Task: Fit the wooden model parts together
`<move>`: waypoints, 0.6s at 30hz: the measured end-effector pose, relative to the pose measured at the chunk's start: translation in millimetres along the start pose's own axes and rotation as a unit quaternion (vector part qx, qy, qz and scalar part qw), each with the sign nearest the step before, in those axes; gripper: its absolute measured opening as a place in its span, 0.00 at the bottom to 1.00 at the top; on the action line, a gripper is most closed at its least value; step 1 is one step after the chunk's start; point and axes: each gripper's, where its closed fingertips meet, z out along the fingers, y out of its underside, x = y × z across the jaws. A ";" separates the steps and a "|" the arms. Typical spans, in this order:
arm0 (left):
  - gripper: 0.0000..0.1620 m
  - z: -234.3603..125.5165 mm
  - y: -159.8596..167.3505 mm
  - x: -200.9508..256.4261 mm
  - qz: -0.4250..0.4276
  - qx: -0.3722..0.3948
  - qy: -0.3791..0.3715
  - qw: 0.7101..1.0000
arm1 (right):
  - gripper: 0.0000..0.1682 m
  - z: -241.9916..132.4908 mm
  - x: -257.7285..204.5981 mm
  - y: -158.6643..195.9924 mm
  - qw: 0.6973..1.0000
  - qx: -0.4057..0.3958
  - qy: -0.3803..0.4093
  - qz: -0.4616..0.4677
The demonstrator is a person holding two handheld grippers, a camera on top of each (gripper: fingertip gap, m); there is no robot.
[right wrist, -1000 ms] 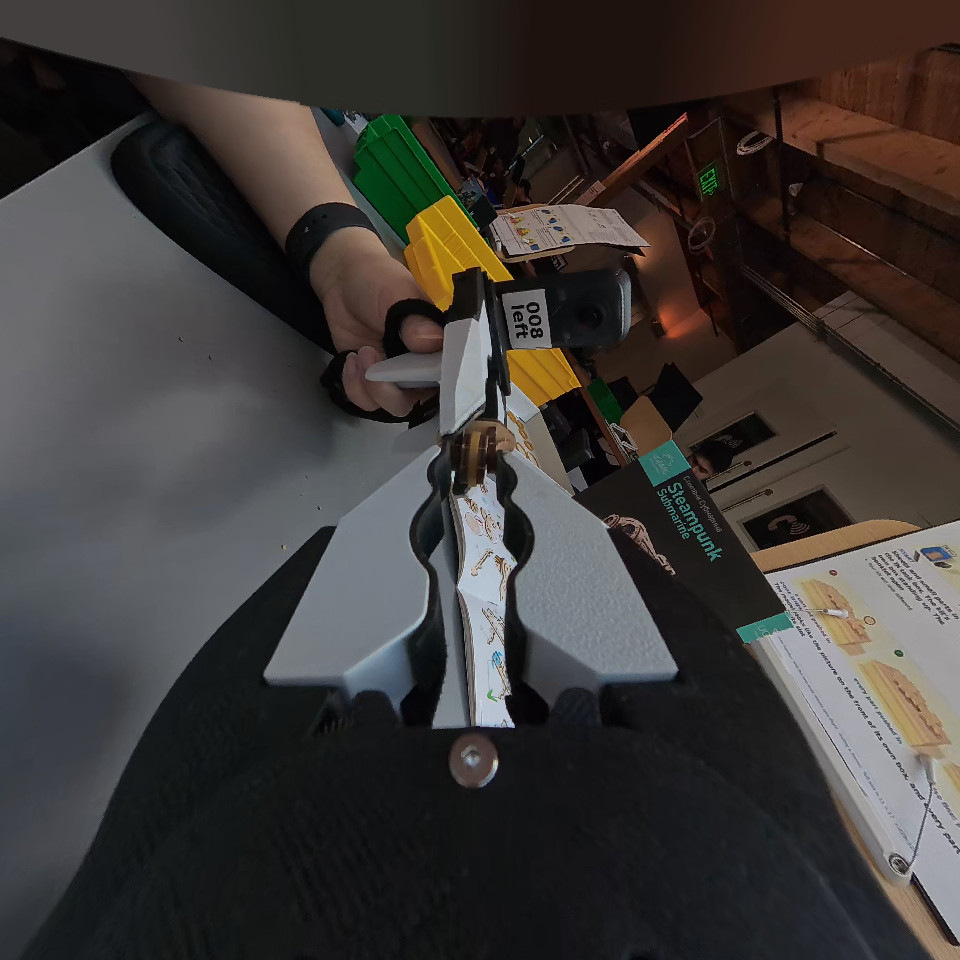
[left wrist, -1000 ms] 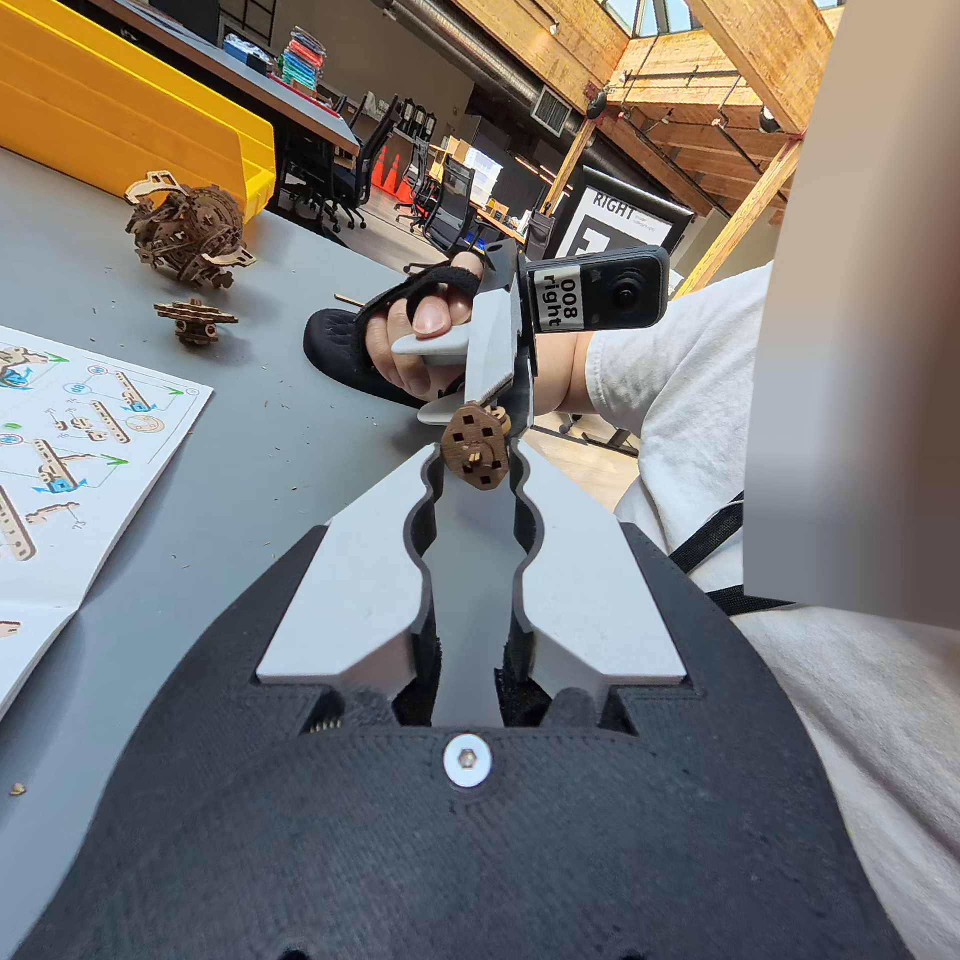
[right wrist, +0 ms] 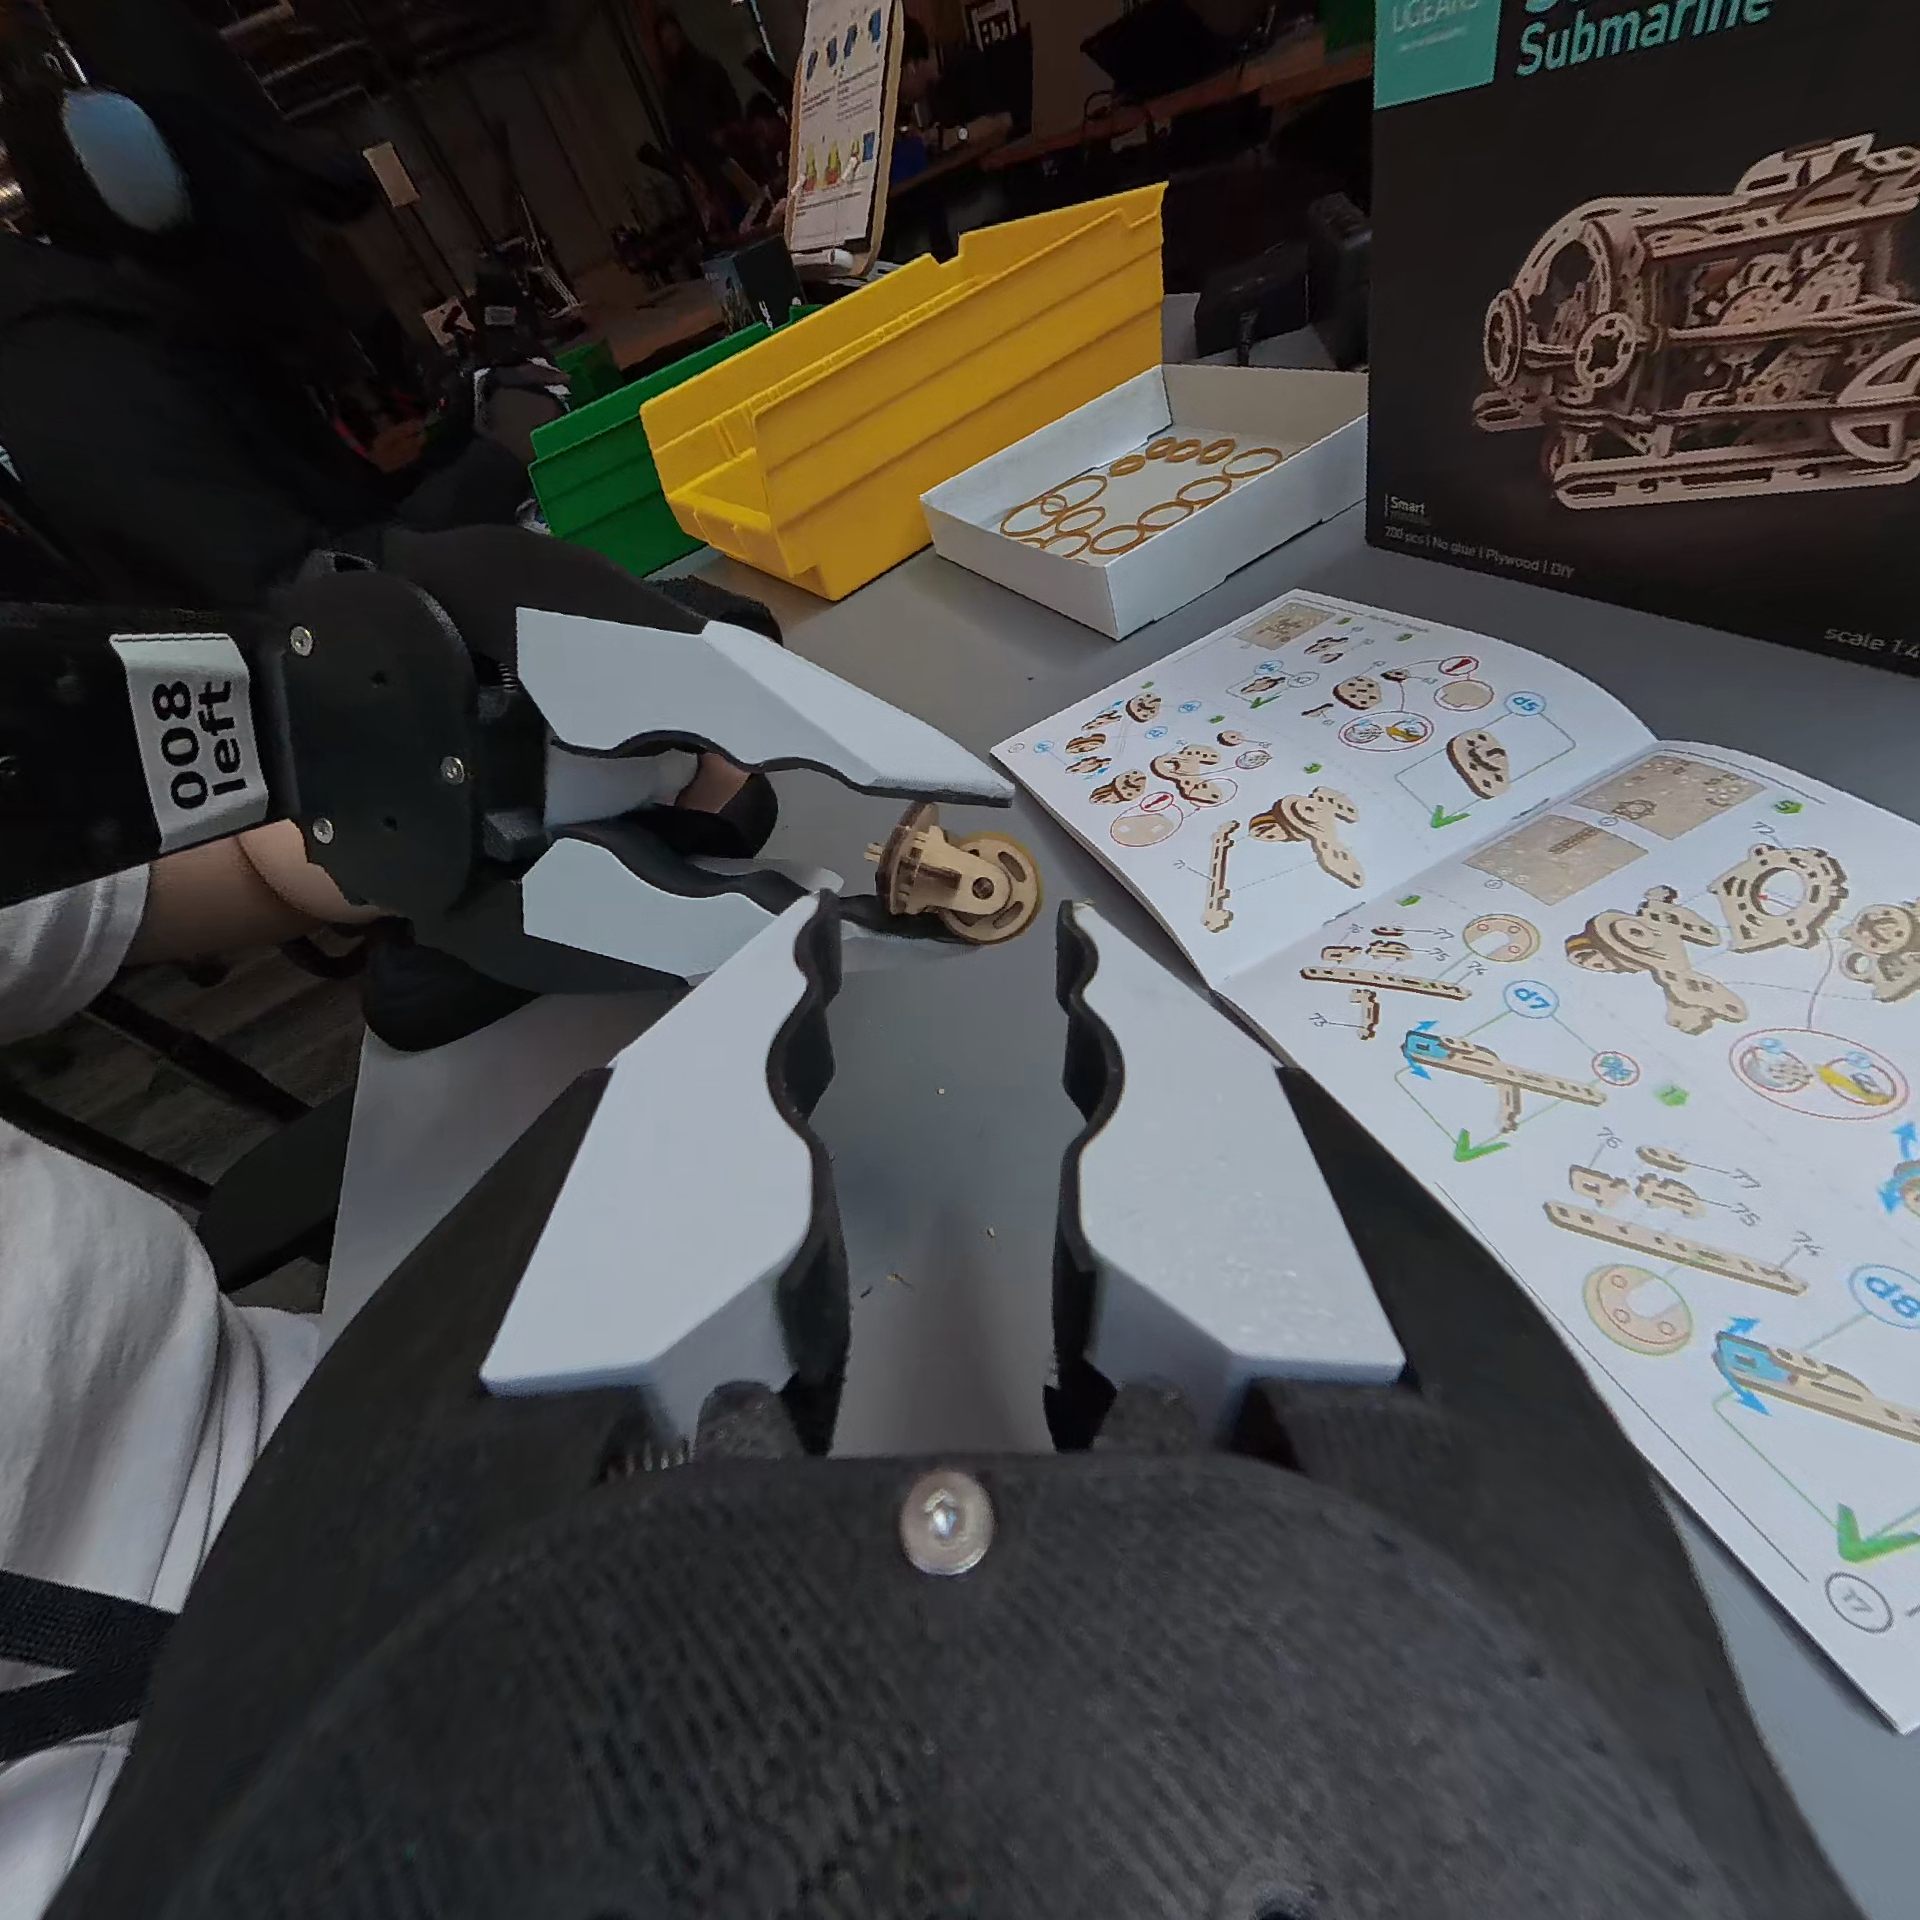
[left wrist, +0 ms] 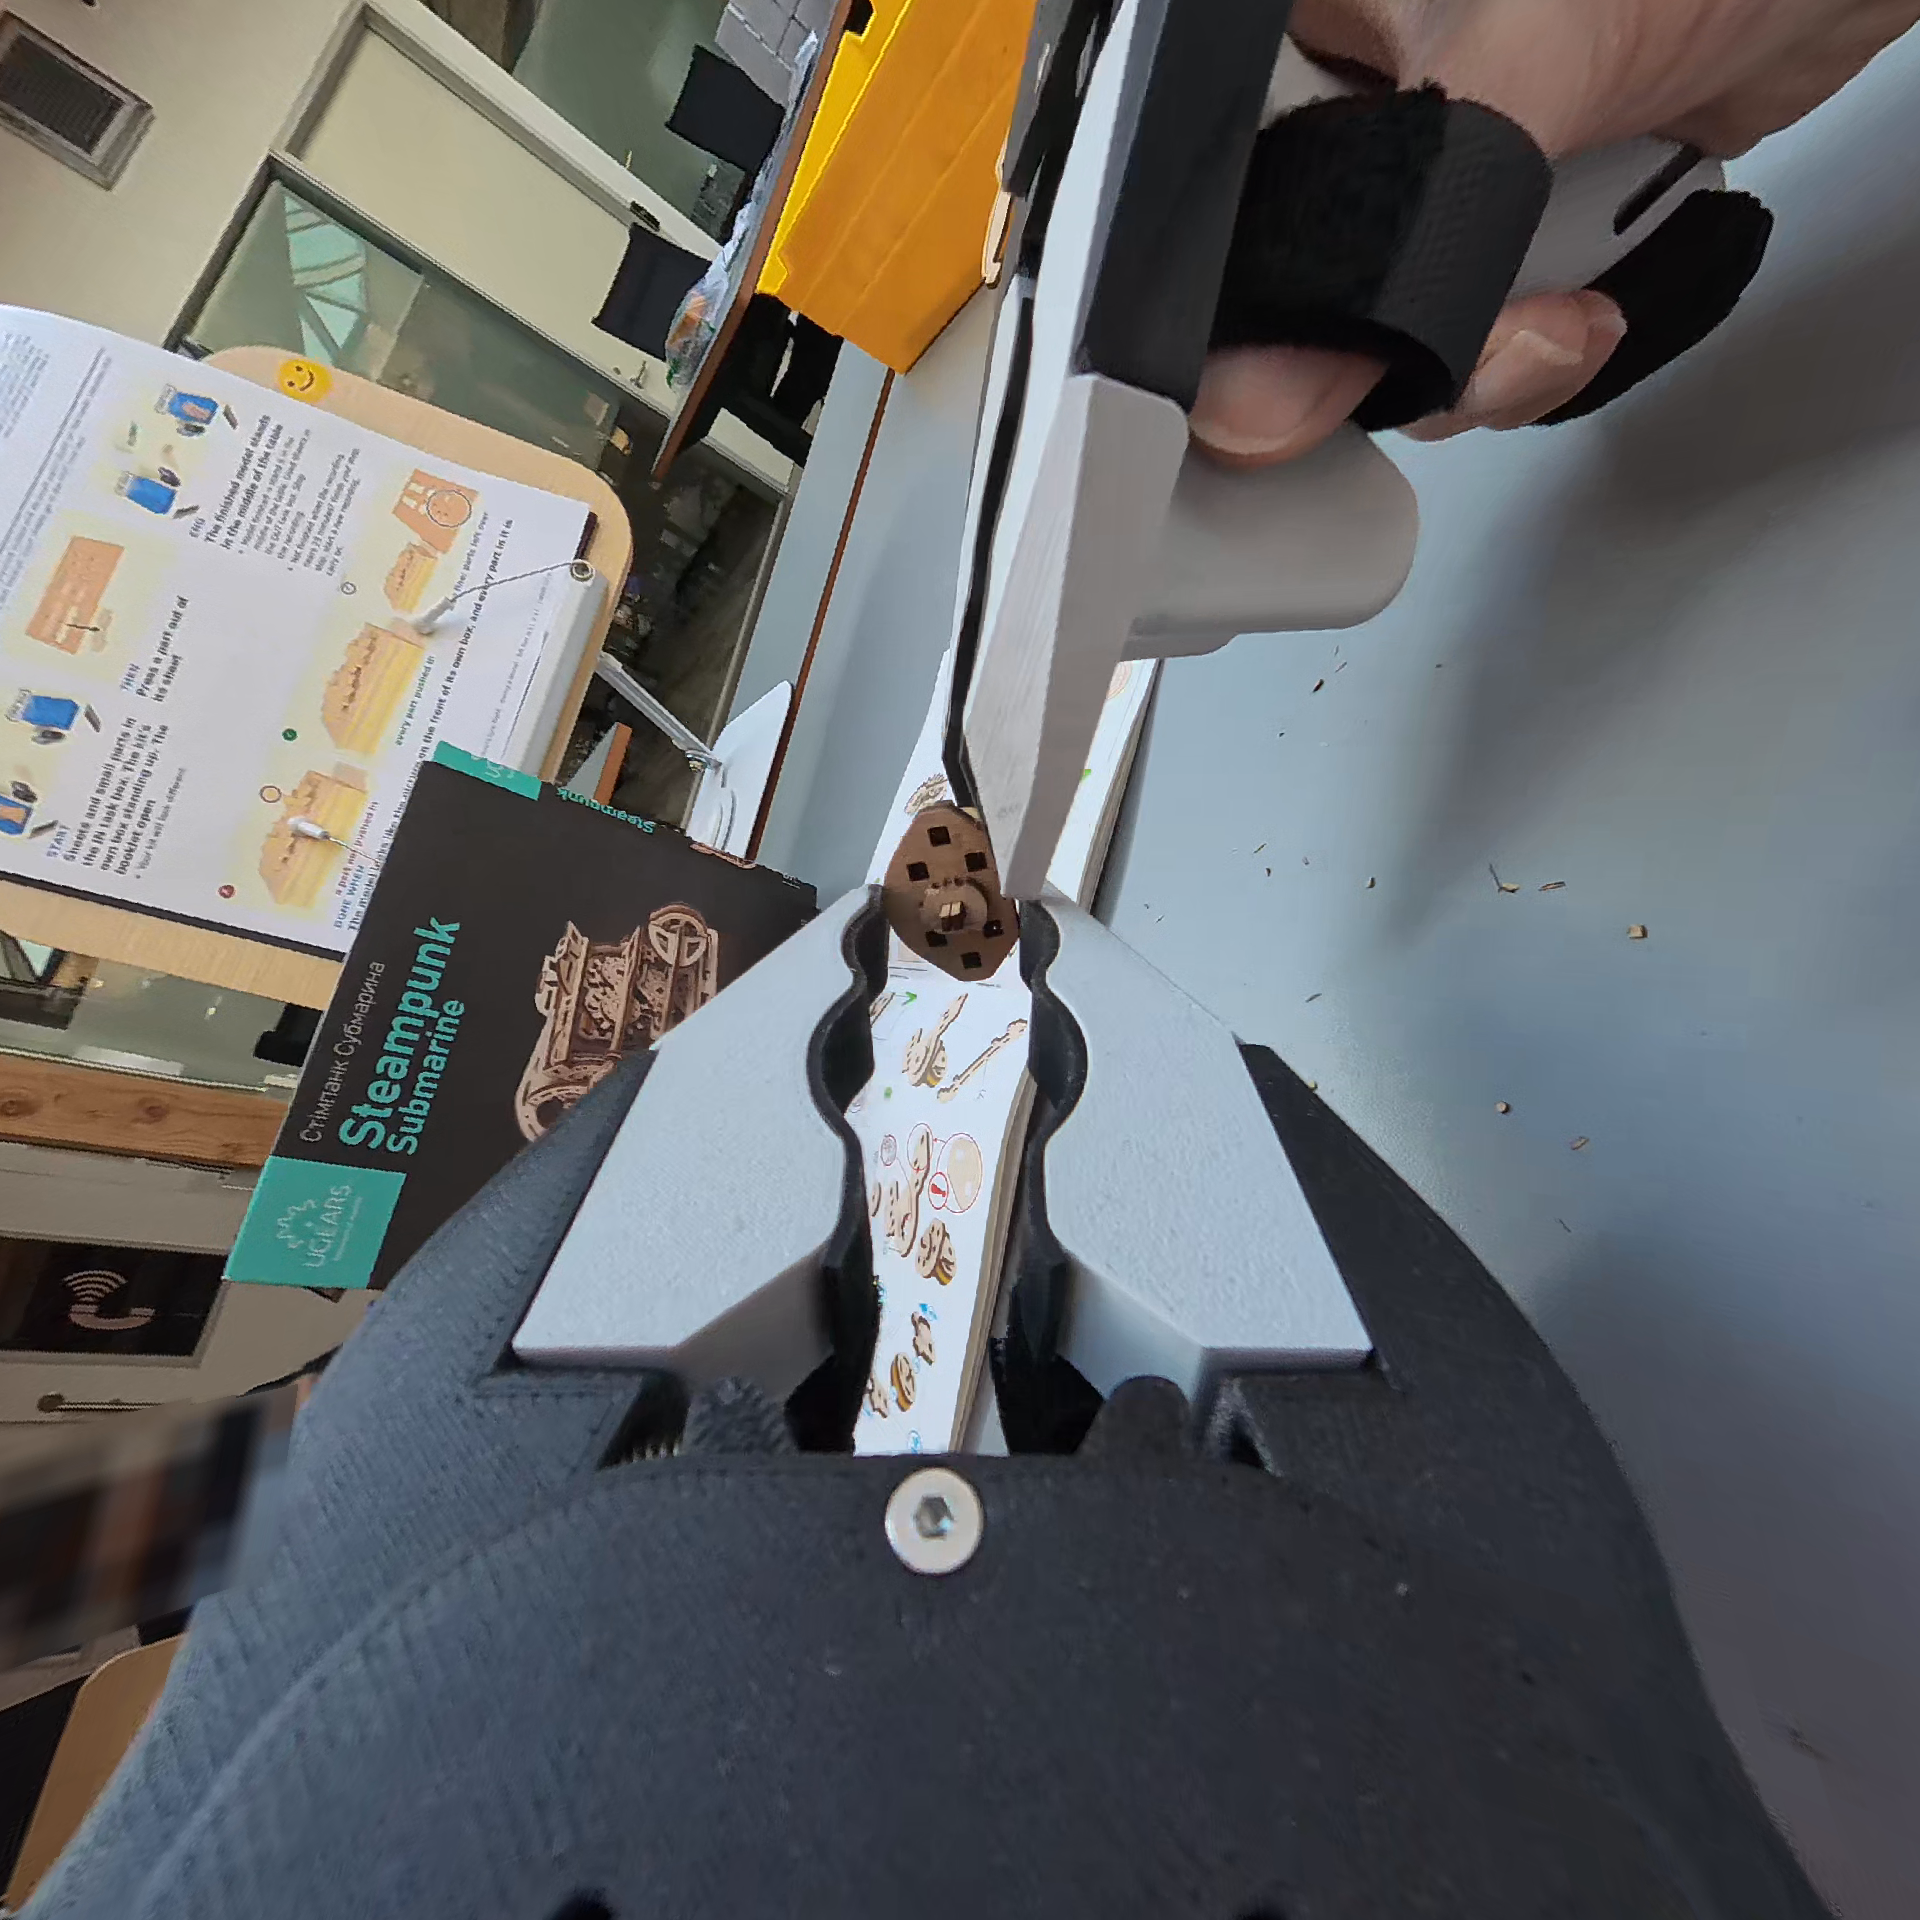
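The left claw [right wrist: 914, 842] pinches a small plywood assembly [right wrist: 956, 873], two discs on a stubby axle, above the grey table [right wrist: 935, 1143]. The right claw [right wrist: 940, 925] gapes empty just beside it.

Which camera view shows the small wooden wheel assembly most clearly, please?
The right wrist view: the wooden wheel assembly appears side-on, both discs and axle visible. The left wrist view shows only one holed disc end-on between the left gripper tips.
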 end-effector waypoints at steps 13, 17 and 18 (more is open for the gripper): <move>0.14 -5.4 -7.5 -4.6 0.060 0.010 -0.043 0.997 | 0.17 2.3 -2.4 -5.8 0.998 0.009 0.021 -0.060; 0.19 -6.7 -8.2 -0.9 0.042 0.032 -0.019 0.998 | 0.02 -3.7 -0.2 -2.9 0.988 -0.016 0.047 -0.146; 0.20 -8.1 -8.2 2.6 0.033 0.043 0.001 0.999 | 0.02 -6.5 2.4 -2.9 0.982 -0.024 0.062 -0.177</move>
